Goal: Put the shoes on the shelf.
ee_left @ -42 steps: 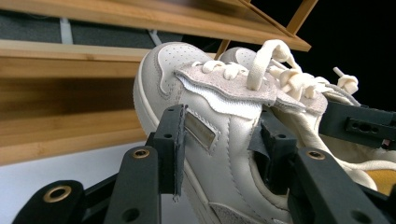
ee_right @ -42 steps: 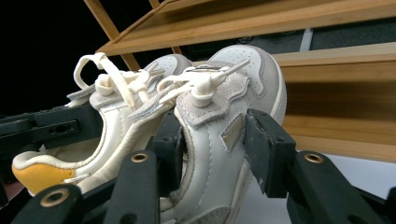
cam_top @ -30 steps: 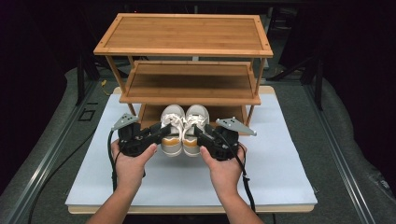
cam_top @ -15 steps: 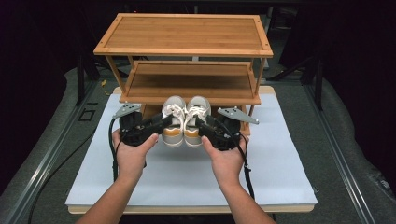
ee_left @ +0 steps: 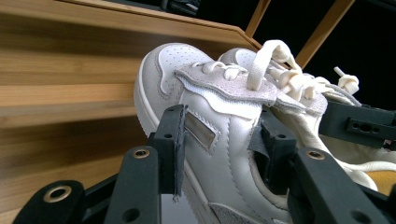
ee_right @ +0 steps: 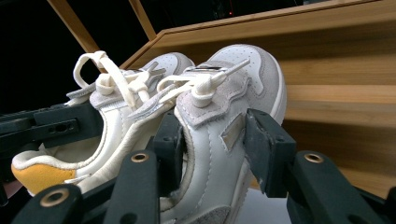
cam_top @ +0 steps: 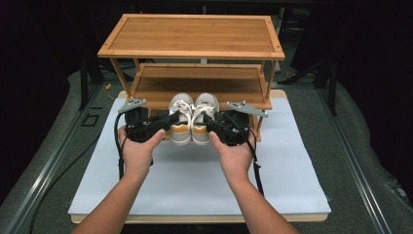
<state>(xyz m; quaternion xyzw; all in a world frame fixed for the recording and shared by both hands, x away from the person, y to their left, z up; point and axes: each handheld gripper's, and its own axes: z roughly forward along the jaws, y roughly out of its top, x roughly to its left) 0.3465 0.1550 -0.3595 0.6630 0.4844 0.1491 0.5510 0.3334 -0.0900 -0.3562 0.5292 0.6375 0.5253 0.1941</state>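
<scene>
A pair of white sneakers with yellow heel patches hangs side by side in front of the bamboo shoe rack. My left gripper is shut on the left sneaker. In the left gripper view one jaw of the left gripper presses the outer side of the left sneaker and the other sits inside its collar. My right gripper is shut on the right sneaker. In the right gripper view the right gripper clamps the collar wall of the right sneaker in the same way. The toes point at the rack's middle shelf.
The rack stands at the back of a white mat on a wooden board. Its top shelf and middle shelf carry nothing. Dark floor and metal rails flank the board. Cables trail from both grippers.
Both hands have lifted the sneakers off the mat and carried them up and toward the rack. The jaws have kept the same grip.
</scene>
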